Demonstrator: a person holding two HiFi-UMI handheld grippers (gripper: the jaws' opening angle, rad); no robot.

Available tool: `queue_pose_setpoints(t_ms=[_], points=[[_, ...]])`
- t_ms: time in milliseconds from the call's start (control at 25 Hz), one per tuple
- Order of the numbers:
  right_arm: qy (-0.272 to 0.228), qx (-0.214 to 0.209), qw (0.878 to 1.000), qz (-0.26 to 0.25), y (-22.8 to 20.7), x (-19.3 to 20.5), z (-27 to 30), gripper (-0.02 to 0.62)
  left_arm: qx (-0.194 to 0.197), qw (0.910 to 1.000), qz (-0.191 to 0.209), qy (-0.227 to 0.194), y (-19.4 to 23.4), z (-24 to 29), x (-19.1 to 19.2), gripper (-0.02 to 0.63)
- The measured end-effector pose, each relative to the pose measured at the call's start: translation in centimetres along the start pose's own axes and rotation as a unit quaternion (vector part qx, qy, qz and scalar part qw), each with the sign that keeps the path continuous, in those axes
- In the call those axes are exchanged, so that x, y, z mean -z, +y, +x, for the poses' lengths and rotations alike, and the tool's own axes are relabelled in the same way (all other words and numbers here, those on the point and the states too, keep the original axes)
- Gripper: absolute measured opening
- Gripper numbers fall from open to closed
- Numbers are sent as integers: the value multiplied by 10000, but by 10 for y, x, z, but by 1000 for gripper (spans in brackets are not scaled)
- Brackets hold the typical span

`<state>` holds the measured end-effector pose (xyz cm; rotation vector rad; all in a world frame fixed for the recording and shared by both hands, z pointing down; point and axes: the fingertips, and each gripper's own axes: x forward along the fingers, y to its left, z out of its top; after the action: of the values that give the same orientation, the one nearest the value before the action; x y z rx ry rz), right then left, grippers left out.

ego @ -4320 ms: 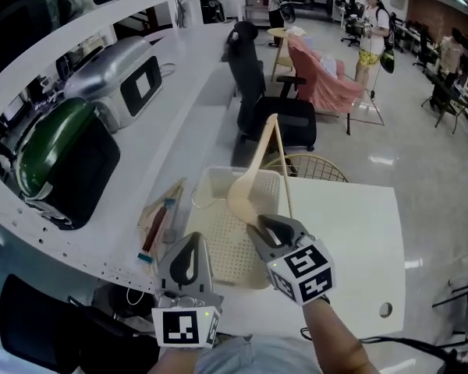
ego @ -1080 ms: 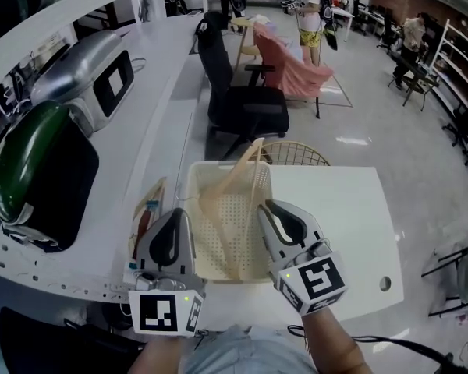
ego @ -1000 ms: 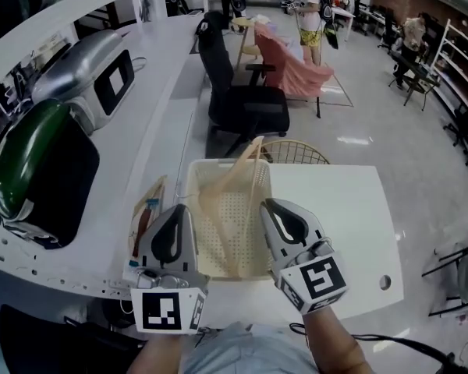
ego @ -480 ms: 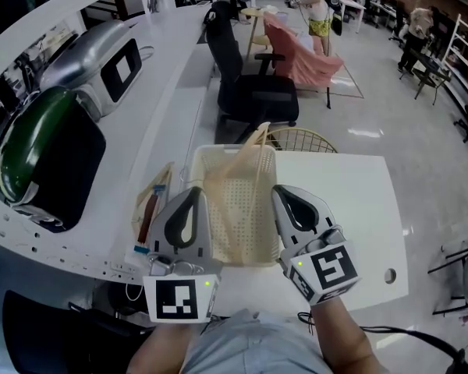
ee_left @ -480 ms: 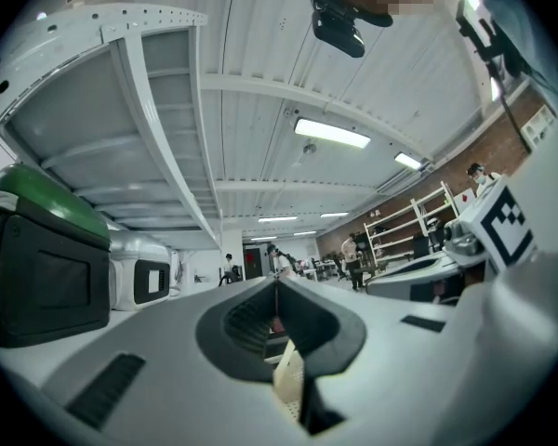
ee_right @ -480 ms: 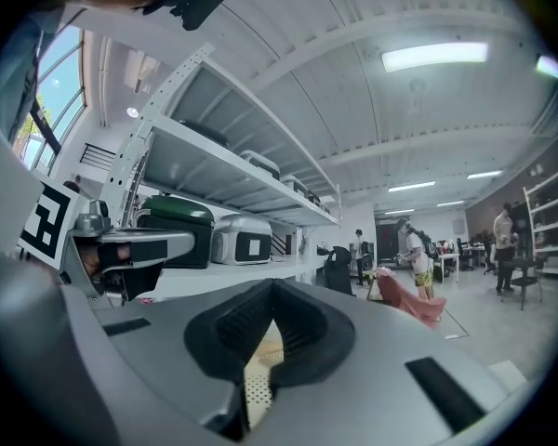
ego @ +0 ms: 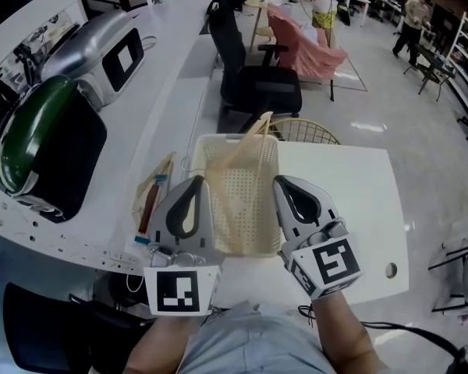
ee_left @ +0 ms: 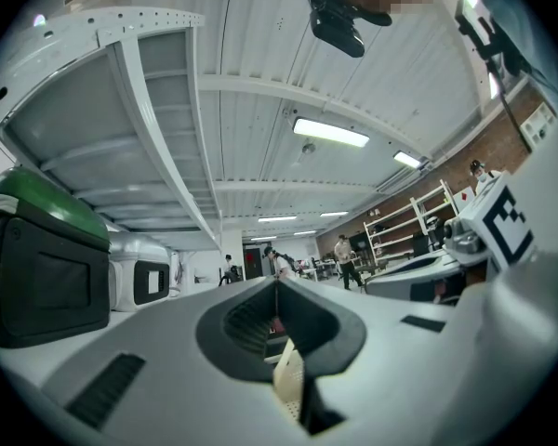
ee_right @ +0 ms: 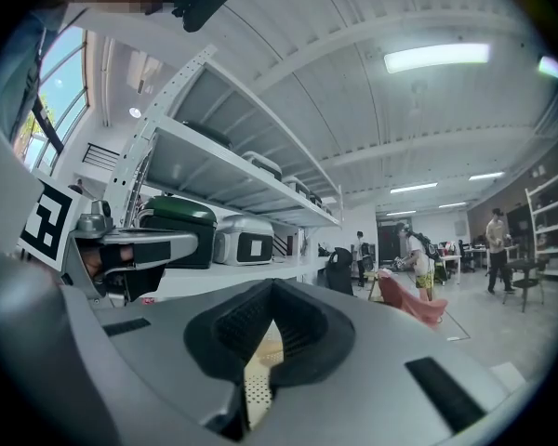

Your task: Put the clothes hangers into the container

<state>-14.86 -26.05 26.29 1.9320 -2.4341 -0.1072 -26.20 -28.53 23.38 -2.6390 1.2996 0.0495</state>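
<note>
The cream perforated container (ego: pixel 242 201) stands on the white table (ego: pixel 351 209). Pale wooden hangers (ego: pixel 252 137) lie in it, and one end sticks up over its far rim. My left gripper (ego: pixel 193 182) is shut and empty at the container's near left side. At the near right side my right gripper (ego: pixel 286 182) is also shut and empty. In the left gripper view the jaws of the left gripper (ee_left: pixel 277 282) meet, with a bit of container (ee_left: pixel 288 384) behind. The right gripper view shows the right gripper (ee_right: pixel 272 283) closed, container (ee_right: pixel 257 379) below.
A long white counter (ego: pixel 171 92) runs along the left with a green-black case (ego: pixel 47 146), a silver case (ego: pixel 109 45) and a packet with a red tool (ego: pixel 150 202). A black office chair (ego: pixel 257 92) and a gold wire chair (ego: pixel 308 131) stand beyond the table. People stand far off.
Earlier my right gripper held a hanger above the container; now that hanger rests inside and the gripper is empty and shut. Both grippers have drawn slightly nearer to me.
</note>
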Motion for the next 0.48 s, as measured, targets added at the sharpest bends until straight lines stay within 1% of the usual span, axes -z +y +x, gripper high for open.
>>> queue_pose_setpoints(t_ms=[480], points=[[33, 2, 10000, -18, 2, 3, -1, 11, 55, 10000, -15, -16, -4, -1, 1, 12]])
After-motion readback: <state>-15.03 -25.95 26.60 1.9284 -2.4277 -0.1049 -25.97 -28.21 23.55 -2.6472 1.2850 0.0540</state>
